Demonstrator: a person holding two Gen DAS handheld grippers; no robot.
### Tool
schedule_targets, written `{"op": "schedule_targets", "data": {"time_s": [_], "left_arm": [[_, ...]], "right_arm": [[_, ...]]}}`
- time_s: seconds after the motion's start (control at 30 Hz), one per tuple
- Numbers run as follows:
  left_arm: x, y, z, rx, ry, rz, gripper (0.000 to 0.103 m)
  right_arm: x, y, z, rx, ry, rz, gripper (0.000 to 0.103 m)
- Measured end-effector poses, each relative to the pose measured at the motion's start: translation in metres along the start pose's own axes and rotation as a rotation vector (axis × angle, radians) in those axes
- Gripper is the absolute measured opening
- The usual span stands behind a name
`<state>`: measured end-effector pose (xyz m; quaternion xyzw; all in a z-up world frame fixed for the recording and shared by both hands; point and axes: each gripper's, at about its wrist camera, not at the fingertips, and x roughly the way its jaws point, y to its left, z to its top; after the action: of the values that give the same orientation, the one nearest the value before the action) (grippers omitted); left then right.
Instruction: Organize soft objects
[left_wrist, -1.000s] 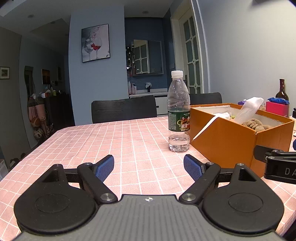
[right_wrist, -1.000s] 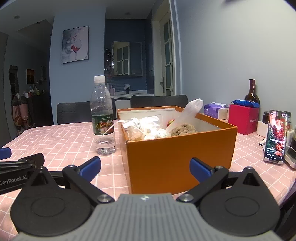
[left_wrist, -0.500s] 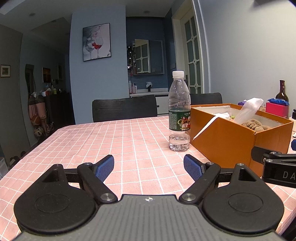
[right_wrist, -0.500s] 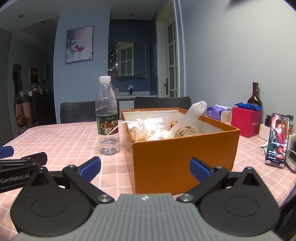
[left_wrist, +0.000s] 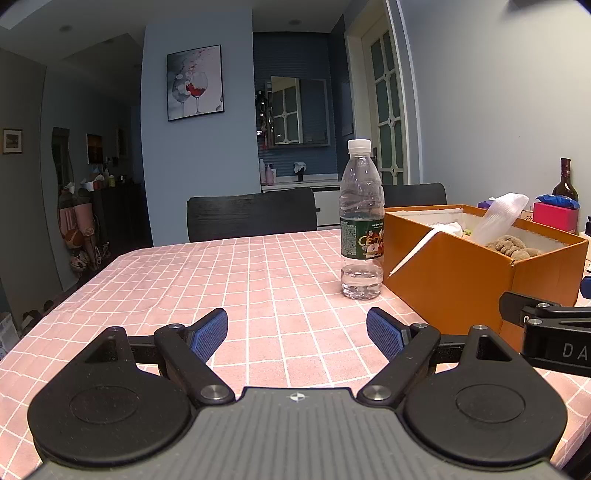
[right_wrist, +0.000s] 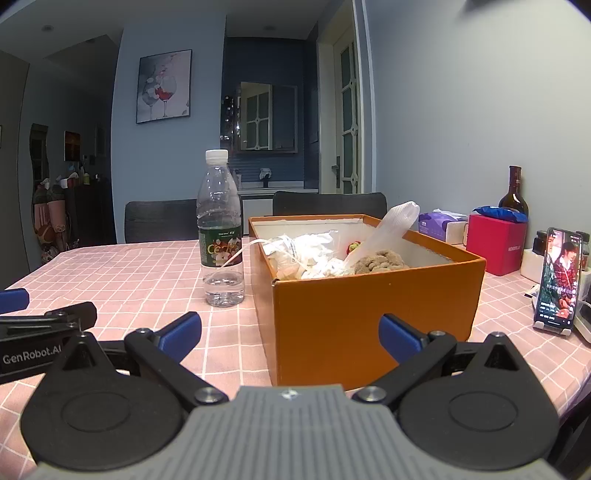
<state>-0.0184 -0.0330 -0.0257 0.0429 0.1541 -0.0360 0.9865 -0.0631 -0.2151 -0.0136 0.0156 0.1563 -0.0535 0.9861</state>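
Your left gripper has bare table ahead. Water bottle stands just beside the orange box, which blocks your right gripper. Phone stands right.

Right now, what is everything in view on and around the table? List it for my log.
box: 1, orange, open, centre of table
soft things in box: several, white and brown, count unclear
water bottle: 1, clear, white cap, upright left of box
phone: 1, screen lit, propped right of box
red box: 1, behind phone
tissue pack: 1, purple, far right
dark bottle: 1, by wall
chairs: 2, black, far side
tablecloth: 1, pink checked
left claw: open, empty
right claw: open, empty
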Motion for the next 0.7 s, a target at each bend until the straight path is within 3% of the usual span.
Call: {"op": "schedule_targets", "data": {"time_s": [0.7], "left_arm": [[-0.0008, 0.0000, -0.0009, -0.003, 0.009, -0.001, 0.100]], "right_arm": [[0.0003, -0.0008, 0.0000, 0.007, -0.003, -0.004, 0.100]]}}
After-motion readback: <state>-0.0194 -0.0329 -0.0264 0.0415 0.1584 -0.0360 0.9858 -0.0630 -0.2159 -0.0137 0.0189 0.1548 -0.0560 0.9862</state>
